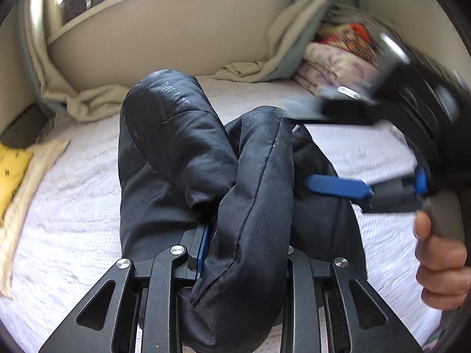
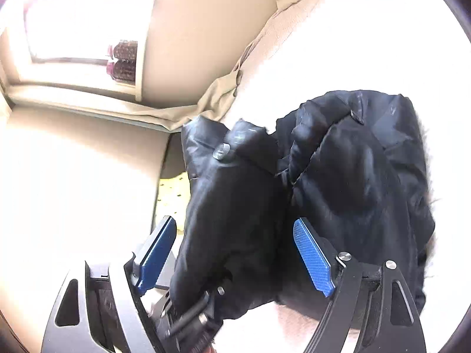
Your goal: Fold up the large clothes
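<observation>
Clearly the risk sits with the left claw (image 1: 235, 235), which pinches a thick padded roll of the black puffer jacket (image 1: 182, 147) lying bunched on the white bed (image 1: 73, 220). Its hold covers only a narrow bite of slippery, springy fabric, so a quick pull could let the fold slide out and flop open. The right claw (image 2: 235, 253) stands released, its blue pads (image 2: 313, 257) wide apart on either side of a jacket sleeve without pressing it. If it clenches now it may catch only the outer layer, dragging the jacket askew across the bed rather than carrying a clean fold.
</observation>
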`<state>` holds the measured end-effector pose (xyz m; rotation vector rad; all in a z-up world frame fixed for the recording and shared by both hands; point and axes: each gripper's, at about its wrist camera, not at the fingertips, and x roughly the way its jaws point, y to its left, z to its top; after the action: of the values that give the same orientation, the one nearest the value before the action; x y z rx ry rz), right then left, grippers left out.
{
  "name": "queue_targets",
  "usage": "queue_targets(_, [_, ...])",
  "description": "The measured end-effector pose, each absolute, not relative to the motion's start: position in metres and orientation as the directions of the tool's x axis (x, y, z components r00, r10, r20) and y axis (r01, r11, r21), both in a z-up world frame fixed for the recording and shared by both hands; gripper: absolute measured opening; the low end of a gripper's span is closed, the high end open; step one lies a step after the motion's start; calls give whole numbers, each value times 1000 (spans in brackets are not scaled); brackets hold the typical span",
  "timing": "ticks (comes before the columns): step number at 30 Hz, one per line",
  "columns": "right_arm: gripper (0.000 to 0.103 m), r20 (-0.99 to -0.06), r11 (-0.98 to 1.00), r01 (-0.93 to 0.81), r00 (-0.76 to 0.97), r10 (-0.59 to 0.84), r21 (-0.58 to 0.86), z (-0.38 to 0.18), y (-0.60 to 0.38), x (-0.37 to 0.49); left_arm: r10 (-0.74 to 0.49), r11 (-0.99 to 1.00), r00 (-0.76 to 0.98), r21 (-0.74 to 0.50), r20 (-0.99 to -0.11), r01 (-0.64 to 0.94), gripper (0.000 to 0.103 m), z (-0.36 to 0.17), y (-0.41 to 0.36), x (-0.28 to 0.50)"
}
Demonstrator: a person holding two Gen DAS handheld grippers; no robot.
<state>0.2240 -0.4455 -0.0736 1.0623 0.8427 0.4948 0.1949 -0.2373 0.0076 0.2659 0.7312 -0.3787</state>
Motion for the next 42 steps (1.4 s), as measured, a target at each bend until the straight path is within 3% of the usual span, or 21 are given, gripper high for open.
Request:
queue_targets(10, [81, -457, 551, -58, 491, 742, 832, -78, -407, 258, -198, 726, 771, 438, -605, 530, 42, -37, -280, 151])
queue_targets(13, [72, -487, 573, -54, 466, 738, 817, -81, -410, 261, -201, 673, 788, 502, -583, 543, 48, -50, -285, 142])
queue_targets(16, [54, -515, 591, -42, 444, 733, 805, -87, -409, 266, -203, 636, 798, 543, -567, 548, 51, -58, -289, 137])
queue_targets(21, [33, -556, 619, -17, 419, 717, 785, -95, -412, 279, -220, 637, 779, 518, -588, 571, 51, -58, -288, 140])
queue_targets(24, [27, -565, 634, -24, 429, 705, 773, -84, -416, 273, -245, 628, 773, 512, -585, 586, 51, -51, -289, 142])
queue_targets(42, [21, -630, 714, 63, 529, 568, 697, -68, -472, 241, -337, 550, 723, 497, -604, 671, 51, -62, -322, 158])
